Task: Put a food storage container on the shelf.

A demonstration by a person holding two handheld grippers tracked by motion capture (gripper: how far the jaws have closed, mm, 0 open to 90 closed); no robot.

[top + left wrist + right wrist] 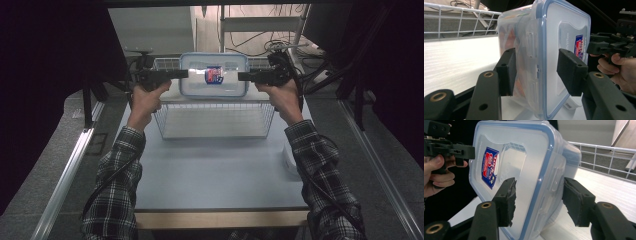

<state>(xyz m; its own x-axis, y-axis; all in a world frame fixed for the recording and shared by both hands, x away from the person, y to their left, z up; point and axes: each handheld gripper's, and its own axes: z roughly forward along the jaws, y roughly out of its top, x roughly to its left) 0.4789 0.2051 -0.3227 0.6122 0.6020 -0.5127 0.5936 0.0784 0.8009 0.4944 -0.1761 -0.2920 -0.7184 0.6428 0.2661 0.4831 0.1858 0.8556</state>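
A clear plastic container (214, 75) with a blue-rimmed lid and a red and blue label stands on its edge over the far end of a white wire basket (215, 131). Its lid faces the person. My left gripper (185, 74) holds its left side and my right gripper (241, 76) its right side. In the left gripper view, the left gripper (536, 57) has one pad on the container (564, 30) body and one on the lid. In the right gripper view, the right gripper (537, 185) clamps the container (524, 157) the same way.
The basket sits at the far end of a pale blue table (215, 170). A white object (290, 157) lies at the table's right edge. Metal rails (65, 180) run along both sides of the table. Cables and a shelf frame stand behind the basket.
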